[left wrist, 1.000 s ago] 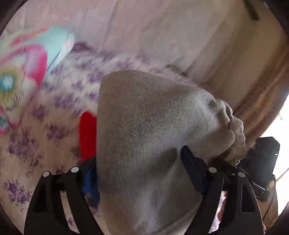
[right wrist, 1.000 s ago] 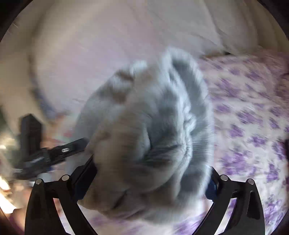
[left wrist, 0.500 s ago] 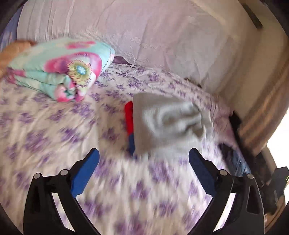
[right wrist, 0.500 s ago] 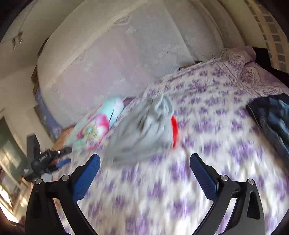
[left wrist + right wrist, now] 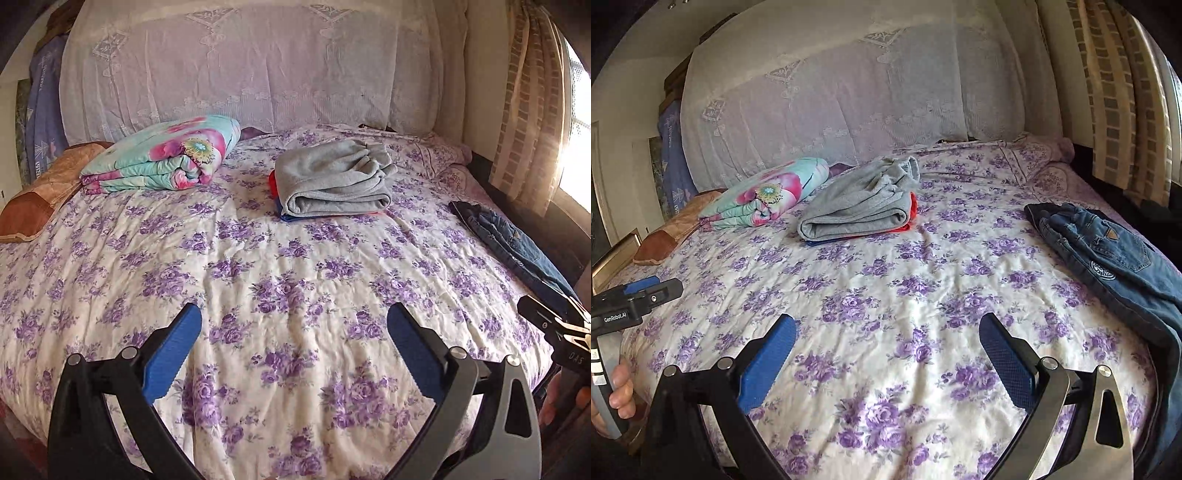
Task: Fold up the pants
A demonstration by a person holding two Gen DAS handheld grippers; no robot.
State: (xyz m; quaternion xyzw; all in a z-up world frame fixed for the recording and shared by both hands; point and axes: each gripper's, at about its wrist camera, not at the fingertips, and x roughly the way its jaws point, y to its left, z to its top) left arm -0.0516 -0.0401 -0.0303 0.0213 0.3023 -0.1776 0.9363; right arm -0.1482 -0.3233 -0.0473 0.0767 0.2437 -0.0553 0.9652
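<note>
Inventory, bed with floral bedspread (image 5: 288, 302), as seen from both tools.

Left tool (image 5: 293, 345): blue pads spread wide apart, nothing between them, hovering over bare bedspread.

Right tool (image 5: 888, 350): pads likewise wide apart and empty; its tip also shows at the right edge of the left view.

Grey pants (image 5: 332, 177): folded, lying ahead of both tools on a small stack with red and blue garments beneath. Judged finished.

Jeans (image 5: 1108, 254): unfolded, crumpled near the bed's edge, ahead and to the right of the right tool, well apart from the stack. Likely next item. Denim should handle heavier and stiffer than the fleece, not slippery, not fragile. Best hold probably at the waistband, one tool at each side, then lift and spread flat.

Rolled floral quilt (image 5: 162, 155): far left of the stack.
</note>
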